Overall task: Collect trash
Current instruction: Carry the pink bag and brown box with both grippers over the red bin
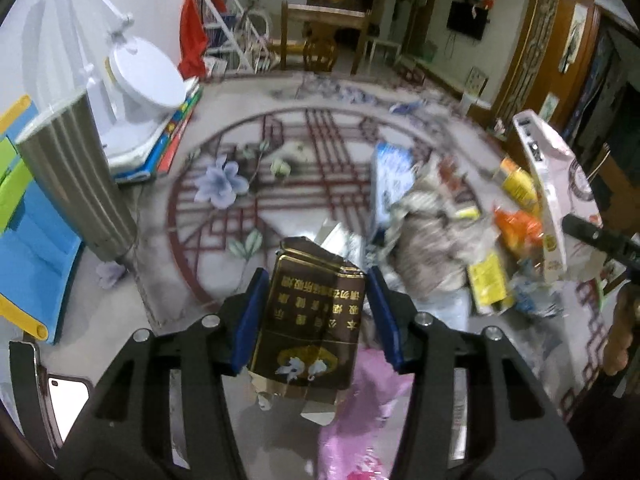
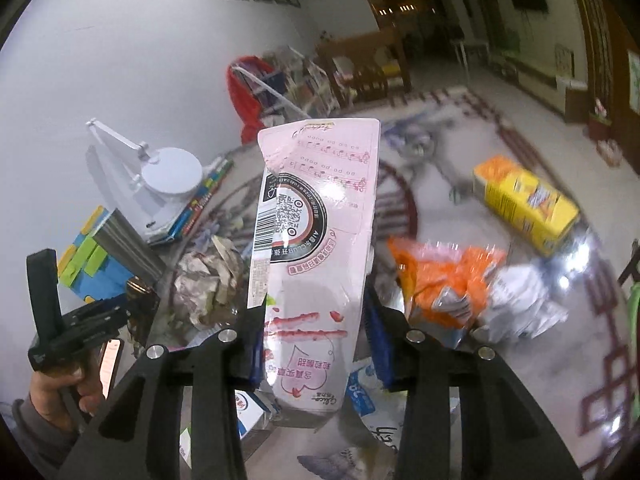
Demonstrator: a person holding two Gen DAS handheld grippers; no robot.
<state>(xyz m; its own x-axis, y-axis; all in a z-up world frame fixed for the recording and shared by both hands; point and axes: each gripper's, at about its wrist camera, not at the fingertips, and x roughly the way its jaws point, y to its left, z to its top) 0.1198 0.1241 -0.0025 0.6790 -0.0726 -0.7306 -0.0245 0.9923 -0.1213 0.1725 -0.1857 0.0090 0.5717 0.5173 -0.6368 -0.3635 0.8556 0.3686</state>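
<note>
My left gripper (image 1: 316, 296) is shut on a crushed brown cigarette box with gold lettering (image 1: 312, 320), its blue pads pressing both sides, and the box is lifted off the glass table (image 1: 192, 280). My right gripper (image 2: 316, 320) is shut on a tall flattened pink carton (image 2: 320, 208) that stands upright between its fingers. In the left wrist view the same pink carton (image 1: 548, 184) rises at the far right. The right wrist view shows the left gripper (image 2: 80, 320) at the lower left, held by a hand (image 2: 60, 384).
Trash lies on the table: crumpled paper (image 1: 432, 240), an orange bag (image 2: 440, 272), a yellow box (image 2: 524, 204), a blue box (image 1: 390, 176), a pink bag (image 1: 360, 420). A ribbed grey cylinder (image 1: 76, 184), a white desk lamp (image 1: 144, 76) on books and a phone (image 1: 66, 396) stand at the left.
</note>
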